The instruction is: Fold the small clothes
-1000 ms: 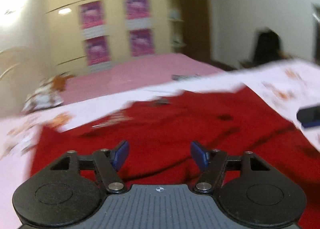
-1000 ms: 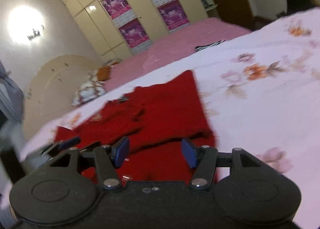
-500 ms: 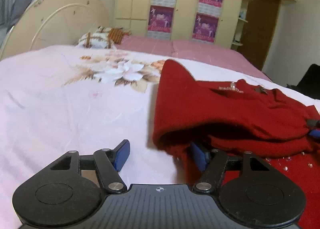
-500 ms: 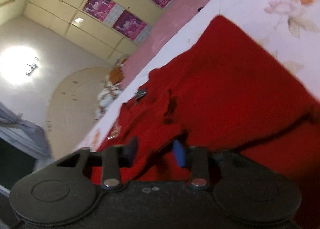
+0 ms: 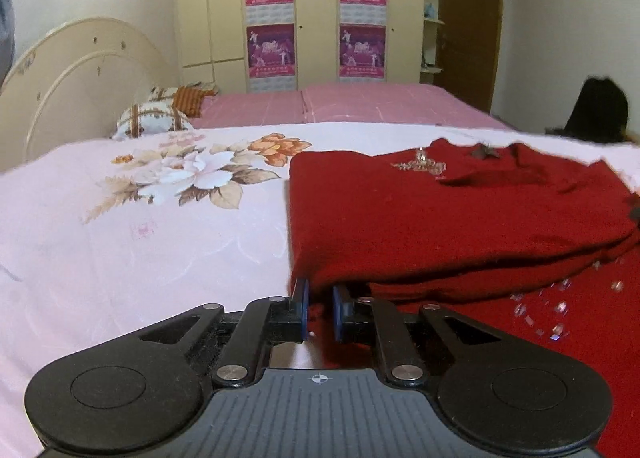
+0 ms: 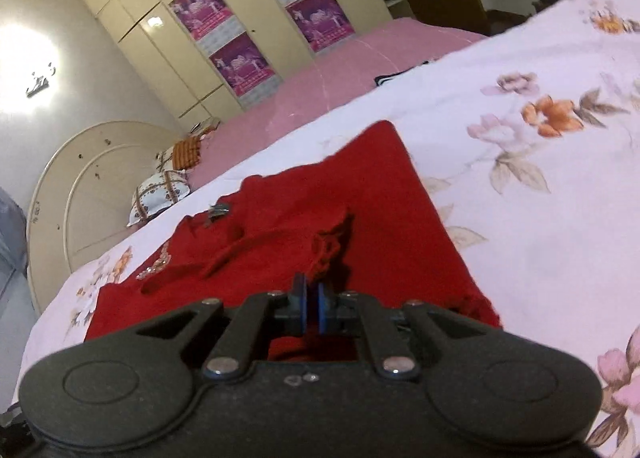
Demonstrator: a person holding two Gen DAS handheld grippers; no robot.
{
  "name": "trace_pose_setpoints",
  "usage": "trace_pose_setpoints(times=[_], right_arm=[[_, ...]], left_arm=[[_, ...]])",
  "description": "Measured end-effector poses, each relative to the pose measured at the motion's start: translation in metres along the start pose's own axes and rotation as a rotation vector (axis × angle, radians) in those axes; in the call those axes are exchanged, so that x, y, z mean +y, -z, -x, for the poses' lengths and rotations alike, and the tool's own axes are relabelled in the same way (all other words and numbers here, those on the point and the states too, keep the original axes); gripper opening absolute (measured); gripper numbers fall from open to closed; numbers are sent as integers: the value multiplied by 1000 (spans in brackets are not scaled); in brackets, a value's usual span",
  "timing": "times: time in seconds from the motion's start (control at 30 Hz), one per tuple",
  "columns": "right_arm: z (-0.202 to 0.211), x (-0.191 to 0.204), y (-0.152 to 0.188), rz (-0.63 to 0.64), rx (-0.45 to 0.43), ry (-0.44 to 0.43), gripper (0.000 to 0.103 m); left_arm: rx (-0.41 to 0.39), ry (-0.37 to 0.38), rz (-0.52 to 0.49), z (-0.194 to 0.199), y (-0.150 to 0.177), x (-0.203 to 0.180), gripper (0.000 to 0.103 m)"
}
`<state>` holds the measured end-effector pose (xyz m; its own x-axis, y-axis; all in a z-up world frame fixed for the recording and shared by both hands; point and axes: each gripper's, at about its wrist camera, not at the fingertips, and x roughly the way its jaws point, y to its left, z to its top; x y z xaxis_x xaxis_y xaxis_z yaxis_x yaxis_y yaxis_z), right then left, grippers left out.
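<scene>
We are closing the jaws of our left gripper (image 5: 319, 308) on the near corner of the red sweater (image 5: 440, 225), the red knit lying between the blue pads. The sweater is lying folded over itself on the floral bedsheet (image 5: 140, 225), its beaded trim (image 5: 424, 163) showing toward the far edge.

Sweater (image 5: 440, 217) lies on bedsheet (image 5: 160, 238) (pillows (image 5: 156, 117) behind, wardrobe (image 5: 316, 17) beyond).

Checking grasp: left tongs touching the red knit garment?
Touching. Left wrist view: closing left tongs have the red knit garment edge between them.
</scene>
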<state>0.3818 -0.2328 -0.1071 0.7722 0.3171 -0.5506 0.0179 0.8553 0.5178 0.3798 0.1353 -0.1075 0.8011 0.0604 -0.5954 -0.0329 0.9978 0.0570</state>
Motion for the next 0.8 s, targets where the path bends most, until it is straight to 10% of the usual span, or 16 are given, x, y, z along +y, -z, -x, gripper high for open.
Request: trace_pose_setpoints(times=[0.8], right_arm=[[-6,-7,0,67,3,22,6]], left_arm=[[-28,41,-30,13,14,17,8]])
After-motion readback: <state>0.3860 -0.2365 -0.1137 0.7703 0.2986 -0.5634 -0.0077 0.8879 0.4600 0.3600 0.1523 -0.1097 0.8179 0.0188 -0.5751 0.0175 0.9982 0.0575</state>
